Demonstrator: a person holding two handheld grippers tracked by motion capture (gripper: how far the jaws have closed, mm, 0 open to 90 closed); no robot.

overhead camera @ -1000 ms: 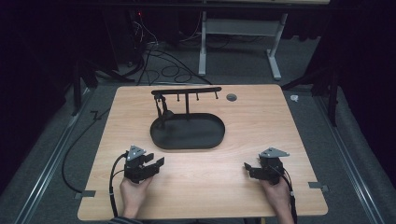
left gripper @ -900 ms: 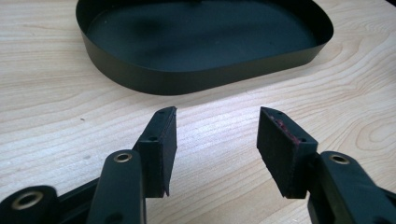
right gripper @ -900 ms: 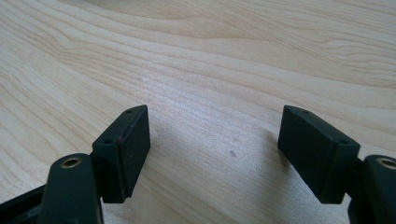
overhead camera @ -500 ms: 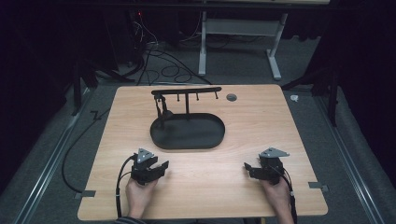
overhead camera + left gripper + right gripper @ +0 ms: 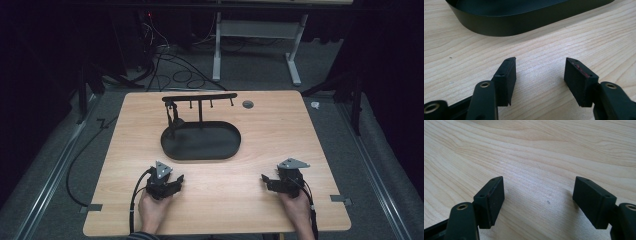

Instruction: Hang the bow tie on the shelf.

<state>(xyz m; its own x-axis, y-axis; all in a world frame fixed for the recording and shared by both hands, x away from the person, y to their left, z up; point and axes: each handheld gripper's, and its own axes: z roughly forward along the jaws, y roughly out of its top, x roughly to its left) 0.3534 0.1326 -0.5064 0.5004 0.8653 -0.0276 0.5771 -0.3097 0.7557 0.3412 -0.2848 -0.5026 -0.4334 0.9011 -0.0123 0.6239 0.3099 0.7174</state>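
On the near left of the wooden table [image 5: 280, 135], the left gripper [image 5: 176, 181] lies low in the person's left hand [image 5: 151, 210], its claw spread with only bare wood between the pads [image 5: 509, 75]; the jaws have just been opening wider. It points toward the black oval tray [image 5: 201, 142], which sits at mid-table just beyond it. From the high view the tray looks to hold nothing, though its dark inside makes that hard to judge. From the tray's far side rises a thin black rack [image 5: 200, 98] — a post with a crossbar and short pegs hanging down; a small dark piece hangs at its left end, too small to make out. In the left gripper view the tray's wall [image 5: 529, 22] is cut off at the top edge. A small grey disc [image 5: 247, 104] is set in the tabletop just right of the rack. On the near right, the right gripper [image 5: 267, 181] rests in the right hand [image 5: 298, 210], its claw spread wide over bare wood — nothing between the pads [image 5: 494, 197]. No writing or label can be read anywhere.
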